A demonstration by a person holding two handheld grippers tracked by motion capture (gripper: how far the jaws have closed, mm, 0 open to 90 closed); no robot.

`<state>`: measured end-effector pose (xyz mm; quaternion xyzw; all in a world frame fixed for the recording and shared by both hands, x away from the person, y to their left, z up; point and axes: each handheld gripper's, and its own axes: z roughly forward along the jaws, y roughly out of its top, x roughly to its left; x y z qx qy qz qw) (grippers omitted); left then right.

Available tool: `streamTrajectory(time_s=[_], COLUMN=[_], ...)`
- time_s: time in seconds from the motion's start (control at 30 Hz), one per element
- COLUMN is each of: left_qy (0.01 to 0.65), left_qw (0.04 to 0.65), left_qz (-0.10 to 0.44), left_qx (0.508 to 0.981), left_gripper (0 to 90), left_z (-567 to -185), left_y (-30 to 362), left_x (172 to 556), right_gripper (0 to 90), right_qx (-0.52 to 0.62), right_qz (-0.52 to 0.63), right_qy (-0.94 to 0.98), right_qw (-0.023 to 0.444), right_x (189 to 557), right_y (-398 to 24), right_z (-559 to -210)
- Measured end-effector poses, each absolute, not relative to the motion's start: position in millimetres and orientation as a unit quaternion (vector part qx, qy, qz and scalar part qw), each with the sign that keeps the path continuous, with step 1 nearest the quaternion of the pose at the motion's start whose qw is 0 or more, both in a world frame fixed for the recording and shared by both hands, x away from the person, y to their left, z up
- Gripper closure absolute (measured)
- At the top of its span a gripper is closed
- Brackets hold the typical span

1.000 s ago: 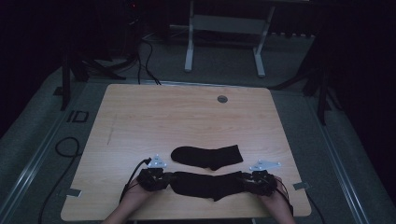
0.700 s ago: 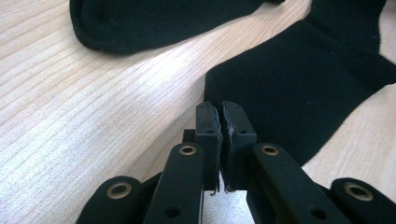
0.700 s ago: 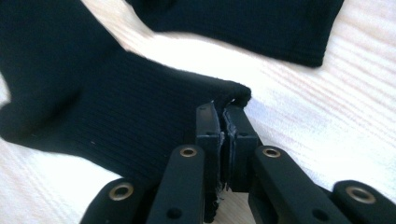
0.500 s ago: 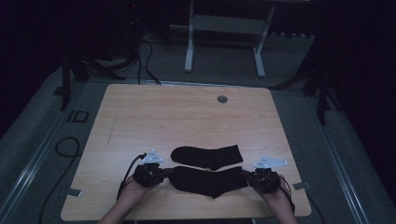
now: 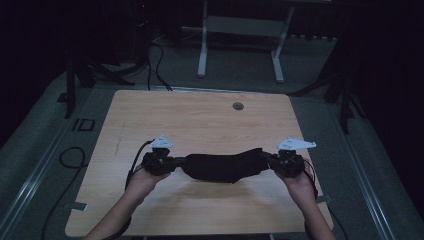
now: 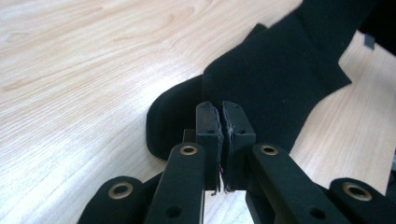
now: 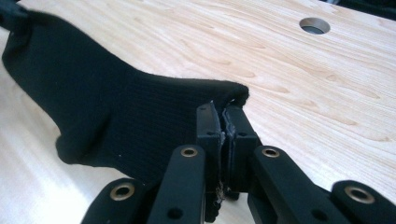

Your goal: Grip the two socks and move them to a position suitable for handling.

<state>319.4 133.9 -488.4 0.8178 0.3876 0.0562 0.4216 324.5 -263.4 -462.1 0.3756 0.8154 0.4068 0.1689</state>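
The black sock now hangs in the air above the near part of the wooden table, stretched between the two grippers, and it sags a little in its middle. One second ago it was lying flat on the table, close in front of a second black sock; half a second ago it was only starting to rise. The left gripper pinches one end of it: in the left gripper view its jaws are pressed together with a thin edge of fabric caught between them. The right gripper pinches the other end in the same way, and the right gripper view shows the knitted cloth running away from its closed jaws toward the far hand. In the high view the second sock is now hidden behind the lifted one; the rounded dark shape lying on the wood in the left gripper view is probably this sock, but the dark picture makes it hard to be sure. The lifting means that both grips hold well, so the sock is free to be carried, most likely onto its partner to make a pair. Farther away the table has a small round hole near its far edge.
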Motion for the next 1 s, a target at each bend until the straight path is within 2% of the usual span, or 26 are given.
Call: streamTrajectory(time_s=[0.17,0.4,0.57,1.0], left_qy=[0.398,0.415,0.42,0.423], left_qw=[0.398,0.378,0.363,0.361], left_qz=[0.06,0.053,0.052,0.058], left_qx=[0.824,0.826,0.83,0.829], left_gripper=[87.1,87.1,87.0,86.7], left_z=[-498,-520,-532,-550], left_y=[131,129,127,125], left_x=[333,349,358,371], right_gripper=[86.4,86.4,86.2,85.2], right_qx=[0.387,0.407,0.401,0.42], right_qz=[0.403,0.377,0.352,0.334], right_qy=[0.814,0.82,0.833,0.834], right_qw=[0.159,0.14,0.147,0.131], right_x=[339,356,363,374], right_y=[-262,-254,-250,-254], right_z=[-473,-506,-521,-546])
